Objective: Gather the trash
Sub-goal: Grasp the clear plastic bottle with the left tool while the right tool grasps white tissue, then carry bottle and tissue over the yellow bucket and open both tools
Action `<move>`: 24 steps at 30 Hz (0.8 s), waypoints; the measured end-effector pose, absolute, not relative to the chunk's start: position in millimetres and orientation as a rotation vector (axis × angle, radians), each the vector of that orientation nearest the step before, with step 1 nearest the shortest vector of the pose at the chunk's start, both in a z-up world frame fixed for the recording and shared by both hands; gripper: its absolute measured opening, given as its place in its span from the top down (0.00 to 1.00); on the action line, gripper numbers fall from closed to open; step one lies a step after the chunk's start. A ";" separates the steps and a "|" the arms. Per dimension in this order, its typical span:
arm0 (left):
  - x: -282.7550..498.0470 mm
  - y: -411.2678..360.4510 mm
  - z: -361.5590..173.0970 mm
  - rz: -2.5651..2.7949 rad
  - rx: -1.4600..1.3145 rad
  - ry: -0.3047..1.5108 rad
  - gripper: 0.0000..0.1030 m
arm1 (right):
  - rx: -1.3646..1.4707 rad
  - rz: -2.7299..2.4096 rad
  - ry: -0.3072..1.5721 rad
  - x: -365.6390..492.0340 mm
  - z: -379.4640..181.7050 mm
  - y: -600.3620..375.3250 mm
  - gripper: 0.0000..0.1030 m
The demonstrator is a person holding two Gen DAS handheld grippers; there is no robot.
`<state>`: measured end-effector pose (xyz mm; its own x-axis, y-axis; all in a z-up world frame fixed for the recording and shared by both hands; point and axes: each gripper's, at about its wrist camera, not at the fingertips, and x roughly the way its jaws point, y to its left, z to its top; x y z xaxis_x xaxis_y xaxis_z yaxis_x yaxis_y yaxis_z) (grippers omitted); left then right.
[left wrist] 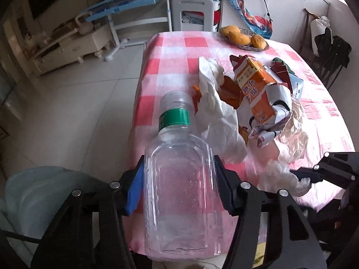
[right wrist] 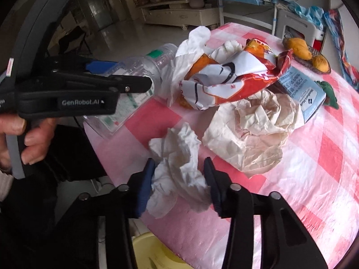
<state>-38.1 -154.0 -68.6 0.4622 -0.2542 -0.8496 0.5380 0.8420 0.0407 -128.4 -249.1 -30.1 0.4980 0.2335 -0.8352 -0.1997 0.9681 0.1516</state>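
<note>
The left hand-held gripper [left wrist: 177, 186] had its jaws pressed against the sides of a clear, empty plastic bottle with a green neck band [left wrist: 179, 179], which lay at the near edge of the counter covered in a pink-and-white checked cloth [left wrist: 175, 44]. The right hand-held gripper [right wrist: 179, 186] was narrowed onto a crumpled white tissue [right wrist: 177, 168], also near the counter's front edge.

To do this step well, both grips probably needed to be firm before lifting: the bottle is smooth and could slip, and the tissue is soft and could tear loose. Lifting straight up, clear of the heap, seemed wise.

Beyond them lay a crushed orange-and-white drink carton [left wrist: 258, 94], crumpled beige paper [right wrist: 253, 132] and a pale blue printed wrapper [right wrist: 303, 94]. A shallow woven dish [left wrist: 255, 48] at the far end held yellow mangoes [left wrist: 239, 38]. Below the counter's edge, a yellow bin [right wrist: 143, 251] was partly visible; its contents could not be made out.
</note>
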 end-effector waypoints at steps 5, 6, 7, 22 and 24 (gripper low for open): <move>-37.5 -138.9 -67.1 -0.497 0.253 0.990 0.47 | 0.044 0.268 1.006 -128.5 -26.3 -254.1 0.83; -38.4 -132.0 -65.0 -0.493 0.226 0.985 0.47 | 0.059 0.277 0.997 -130.3 -22.5 -255.9 0.83; -38.6 -127.4 -63.7 -0.490 0.206 0.981 0.47 | 0.070 0.284 0.987 -132.9 -19.5 -255.8 0.83; -106.3 -106.3 -38.8 -0.671 0.104 0.871 0.47 | 0.083 0.408 1.044 -238.1 -14.8 -227.4 0.83; -122.9 -114.5 -38.7 -0.717 0.121 0.876 0.47 | 0.048 0.405 1.102 -251.0 -27.3 -219.5 0.83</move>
